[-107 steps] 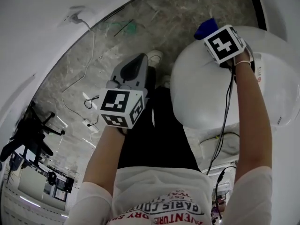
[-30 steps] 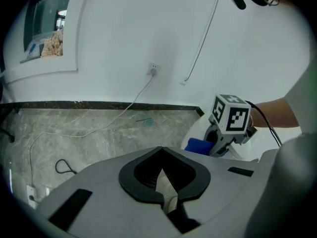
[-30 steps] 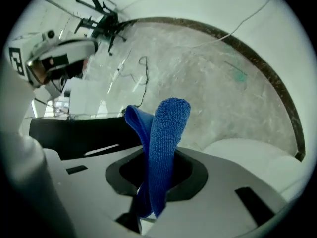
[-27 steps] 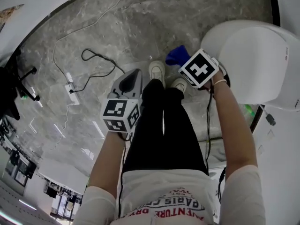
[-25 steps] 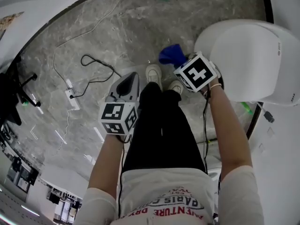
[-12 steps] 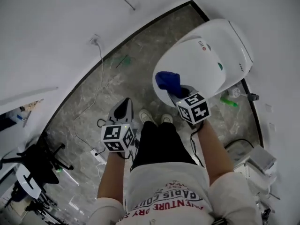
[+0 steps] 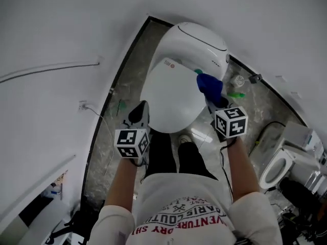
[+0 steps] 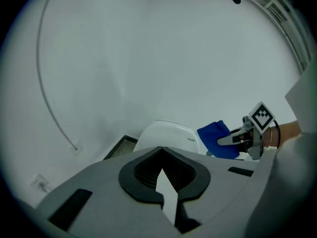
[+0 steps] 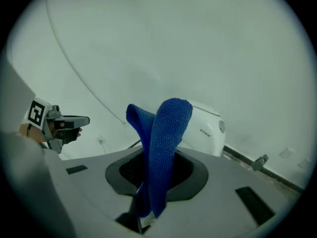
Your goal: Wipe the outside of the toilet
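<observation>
The white toilet [image 7: 176,83] stands with its lid down against the wall, ahead of my feet. My right gripper [image 7: 212,100] is shut on a blue cloth [image 7: 209,84], which sticks up from its jaws at the toilet's right side, near the seat's back; contact cannot be judged. In the right gripper view the cloth [image 9: 166,148] hangs folded over the jaws, with the toilet [image 9: 205,129] behind it. My left gripper [image 7: 139,115] is shut with nothing in it, held left of the bowl's front. In the left gripper view, the toilet [image 8: 166,135] and cloth [image 8: 214,139] lie ahead.
A second toilet [image 7: 278,168] and dark cables sit at the right on the marbled floor. A green item [image 7: 236,94] lies by the wall behind the cloth. A wall socket [image 7: 82,106] with a cord is at the left. My shoe [image 7: 185,137] is just before the bowl.
The right gripper has carried the cloth from the bowl's front rim round to the toilet's right side. The left gripper stays shut at the left. The head view has swung.
</observation>
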Demonstrator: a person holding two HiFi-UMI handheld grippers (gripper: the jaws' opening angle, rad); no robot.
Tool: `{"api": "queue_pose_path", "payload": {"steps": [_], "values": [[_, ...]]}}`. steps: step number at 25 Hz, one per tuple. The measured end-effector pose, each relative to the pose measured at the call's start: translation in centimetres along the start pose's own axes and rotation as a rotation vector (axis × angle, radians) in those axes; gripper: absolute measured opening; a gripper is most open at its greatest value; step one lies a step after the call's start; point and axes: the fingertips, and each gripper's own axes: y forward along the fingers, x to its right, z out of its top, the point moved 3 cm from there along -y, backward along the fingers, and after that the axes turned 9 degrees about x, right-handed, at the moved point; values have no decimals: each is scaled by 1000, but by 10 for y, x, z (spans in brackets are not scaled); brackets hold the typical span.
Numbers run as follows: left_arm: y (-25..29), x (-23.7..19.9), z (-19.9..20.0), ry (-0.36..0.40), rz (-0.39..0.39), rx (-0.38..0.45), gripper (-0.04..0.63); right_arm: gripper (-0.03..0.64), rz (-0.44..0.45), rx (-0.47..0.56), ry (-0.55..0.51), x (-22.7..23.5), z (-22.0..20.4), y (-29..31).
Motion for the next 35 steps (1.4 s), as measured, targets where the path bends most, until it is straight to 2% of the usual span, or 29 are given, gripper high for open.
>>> {"api": "queue_pose_path", "payload": {"steps": [4,7,11,16,19,26,30,35], "values": [[71,25,14,67,-205,-58,6,77,-175,36,115,48,-4,-8],[114,42,17,166,-350,-105,6,77,-286,72,203,73,-9,-8],[156,65,15,238,-445,-148,6,77,-373,129,300,97,-15,-12],[200,101,11,262,-477,-200,6,77,-438,137,361,133,-27,-14],[226,121,5,271,-475,-223,6,77,-452,126,347,161,-31,-4],[285,149,-4,268,-433,-267,6,77,-424,115,276,235,-22,50],[311,165,-14,244,-411,-286,6,77,-365,103,196,269,-14,80],[327,180,-33,219,-413,-309,6,77,-212,102,38,275,-8,113]]}}
